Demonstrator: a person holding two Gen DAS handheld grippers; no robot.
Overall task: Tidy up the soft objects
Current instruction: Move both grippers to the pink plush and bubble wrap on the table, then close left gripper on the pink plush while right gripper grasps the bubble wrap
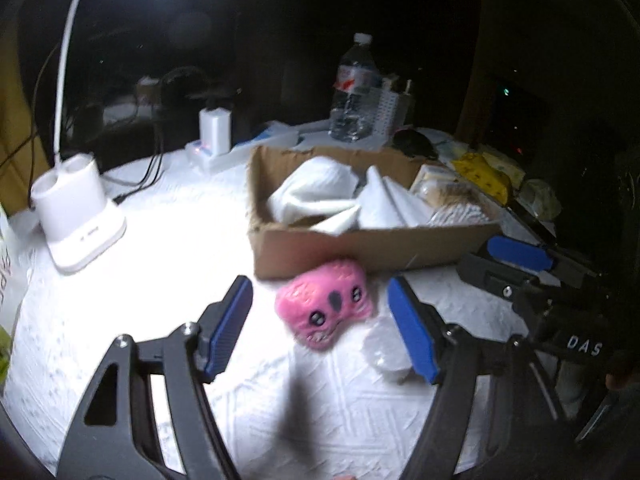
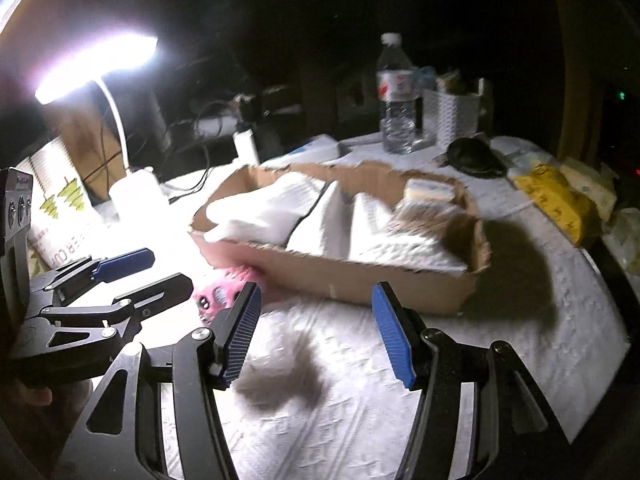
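White textured table cover (image 1: 160,280) spread under a lit desk lamp (image 1: 80,216). Cardboard box (image 1: 360,244) sat mid-table, packed with white folded cloths (image 1: 316,192) and a tan sponge-like pad (image 2: 430,190). Water bottle (image 1: 354,88) stood upright behind the box; yellow packets (image 1: 482,174) lay at its far right. Left gripper (image 1: 320,328) hovered with jaws well apart, empty, framing the pink squishy toy (image 1: 326,308), which lay on the cover touching the box's near wall. Right gripper (image 2: 316,332) likewise gaped, holding nothing. Crumpled clear plastic (image 1: 386,354) lay just beside the toy.
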